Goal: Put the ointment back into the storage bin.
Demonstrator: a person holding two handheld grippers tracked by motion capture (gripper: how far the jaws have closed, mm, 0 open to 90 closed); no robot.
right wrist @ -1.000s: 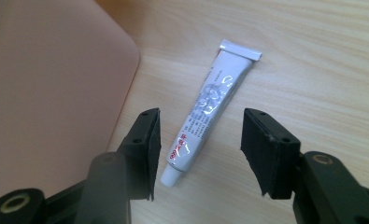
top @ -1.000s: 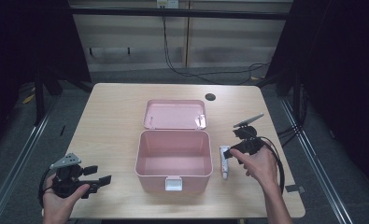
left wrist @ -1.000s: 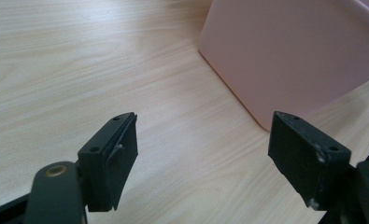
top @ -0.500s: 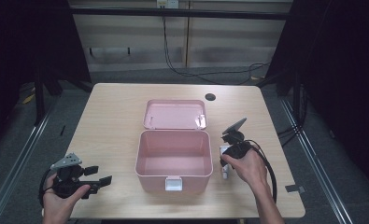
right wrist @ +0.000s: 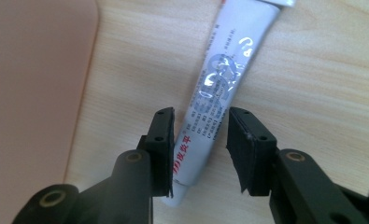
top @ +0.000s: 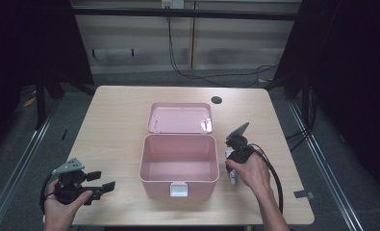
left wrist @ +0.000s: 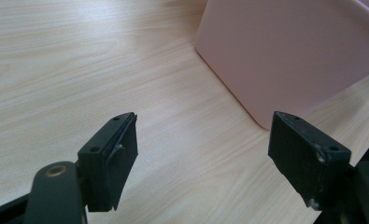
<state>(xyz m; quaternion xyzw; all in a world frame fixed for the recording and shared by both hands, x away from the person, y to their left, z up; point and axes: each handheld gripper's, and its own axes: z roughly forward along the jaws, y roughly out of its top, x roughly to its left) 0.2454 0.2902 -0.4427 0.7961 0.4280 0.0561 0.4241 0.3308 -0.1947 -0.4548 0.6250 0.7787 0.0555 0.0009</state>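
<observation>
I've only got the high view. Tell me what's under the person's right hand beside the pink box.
Observer: A white tube with printed text lies flat on the table; the right gripper has one jaw on each side of it.
Operator: Report the grip.
Observer: Not clamped yet. The left jaw touches the tube's edge; a gap shows at the other jaw.
Operator: Now check the left gripper.
Observer: The left gripper is wide open over bare wood, holding nothing, with the pink box wall ahead of it.
</observation>
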